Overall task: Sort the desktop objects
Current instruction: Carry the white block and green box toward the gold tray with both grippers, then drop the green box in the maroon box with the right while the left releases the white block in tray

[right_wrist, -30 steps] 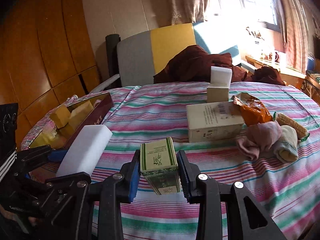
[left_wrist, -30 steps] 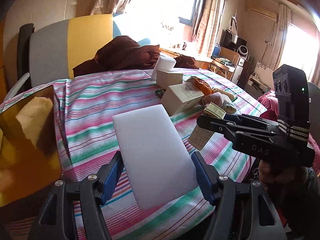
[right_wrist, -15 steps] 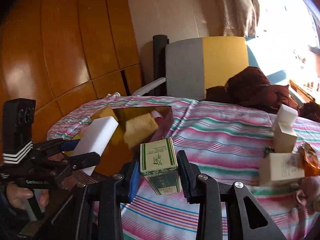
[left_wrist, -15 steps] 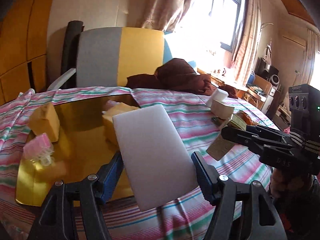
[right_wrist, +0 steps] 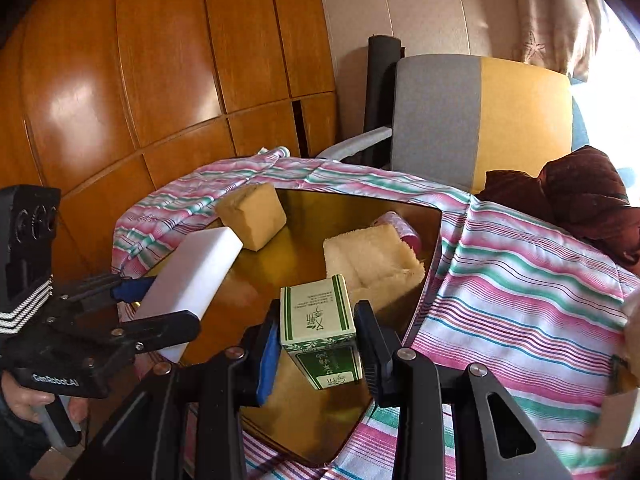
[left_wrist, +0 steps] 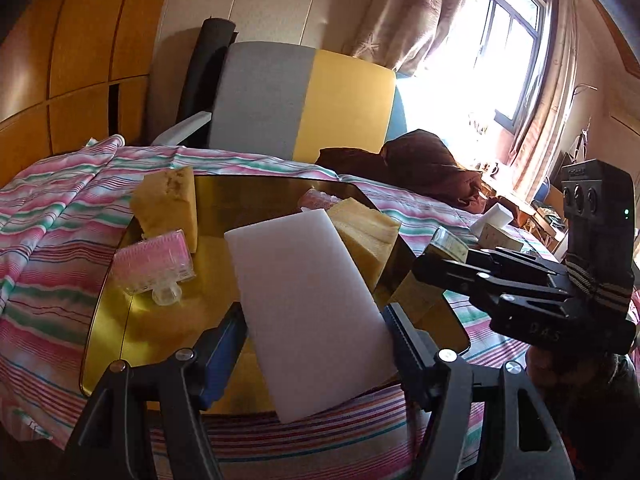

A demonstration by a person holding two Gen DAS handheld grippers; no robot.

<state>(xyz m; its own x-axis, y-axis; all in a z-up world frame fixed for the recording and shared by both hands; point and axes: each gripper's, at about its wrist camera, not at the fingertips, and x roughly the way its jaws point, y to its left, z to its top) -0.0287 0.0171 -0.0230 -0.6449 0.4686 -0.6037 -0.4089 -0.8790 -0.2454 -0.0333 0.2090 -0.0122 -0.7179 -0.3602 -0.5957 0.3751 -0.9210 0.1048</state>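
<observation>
Over glossy gold tray [right_wrist: 430, 236]: left gripper [left_wrist: 314, 330] jaws clamp smooth white foam slab [left_wrist: 304, 300]; right gripper [right_wrist: 316, 344] jaws clamp green-striped carton [right_wrist: 318, 322].

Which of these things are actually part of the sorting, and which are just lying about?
Part of the job:
white sponge in left gripper
green box in right gripper
gold tray
yellow sponges
pink roller

Lying about:
chair
brown cloth
curtain

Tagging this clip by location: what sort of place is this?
Likely a lived-in home room: a striped tablecloth on the table, wood-panelled wall, curtained window and an upholstered chair.
</observation>
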